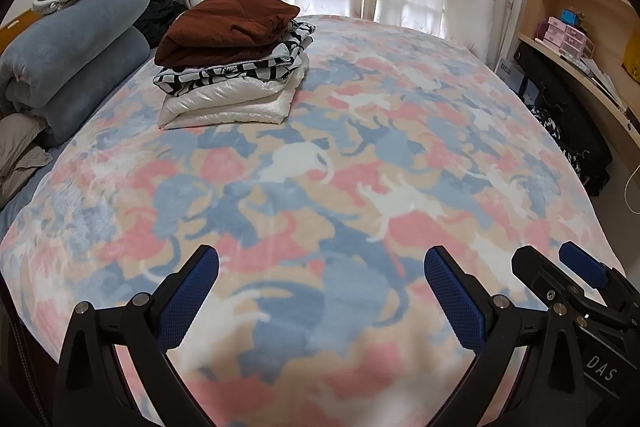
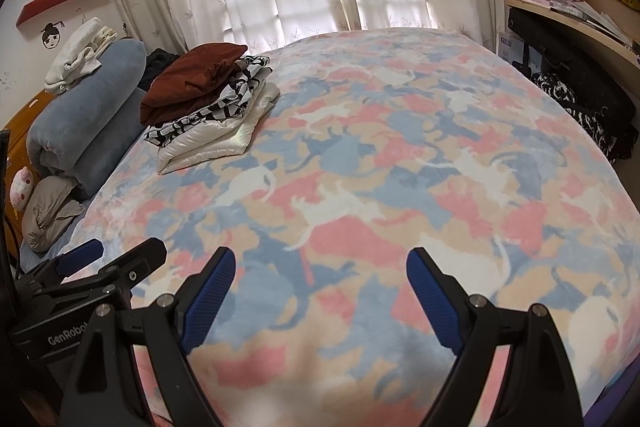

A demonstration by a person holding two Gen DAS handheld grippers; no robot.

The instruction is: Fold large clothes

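Both grippers, left gripper (image 1: 322,291) & right gripper (image 2: 320,291), hover side by side w/ fingers spread wide, empty, over the cat-print blanket (image 1: 360,155); folded clothes stack (image 1: 228,63) sits far left, so prob. between garments, next needs fetching an unfolded item.
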